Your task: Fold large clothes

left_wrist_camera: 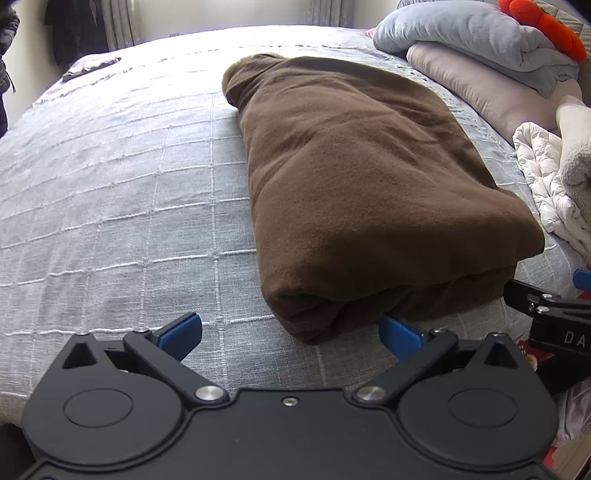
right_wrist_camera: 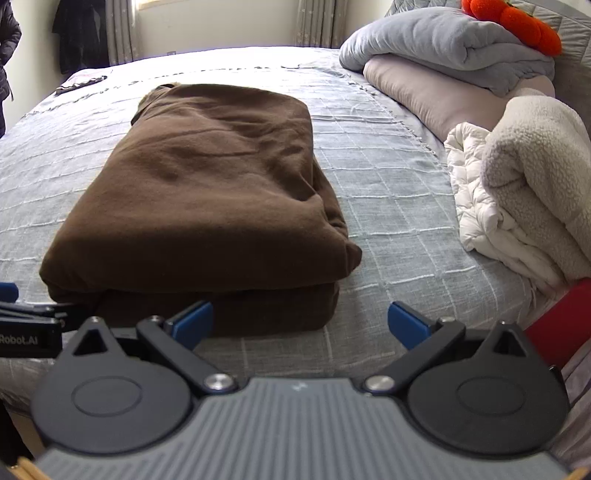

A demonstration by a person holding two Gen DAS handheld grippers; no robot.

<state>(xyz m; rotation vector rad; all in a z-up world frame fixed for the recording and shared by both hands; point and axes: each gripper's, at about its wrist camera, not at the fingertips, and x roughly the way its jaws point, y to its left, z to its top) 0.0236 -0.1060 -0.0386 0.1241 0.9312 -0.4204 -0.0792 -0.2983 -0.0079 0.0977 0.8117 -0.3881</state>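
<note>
A large brown fleece garment (left_wrist_camera: 362, 177) lies folded into a thick rectangular stack on the grey checked bedspread (left_wrist_camera: 110, 192); it also shows in the right wrist view (right_wrist_camera: 207, 192). My left gripper (left_wrist_camera: 290, 330) is open and empty at the garment's near left corner, its right finger close to the fold. My right gripper (right_wrist_camera: 299, 325) is open and empty at the garment's near right corner, its left finger in front of the fold. Each gripper shows at the edge of the other's view.
A white quilted jacket (right_wrist_camera: 484, 206) and a cream fleece (right_wrist_camera: 539, 173) are piled at the right. Grey and pink folded bedding (right_wrist_camera: 443, 62) with an orange plush (right_wrist_camera: 517, 18) lies at the far right. Dark coats hang at the far left wall (right_wrist_camera: 81, 33).
</note>
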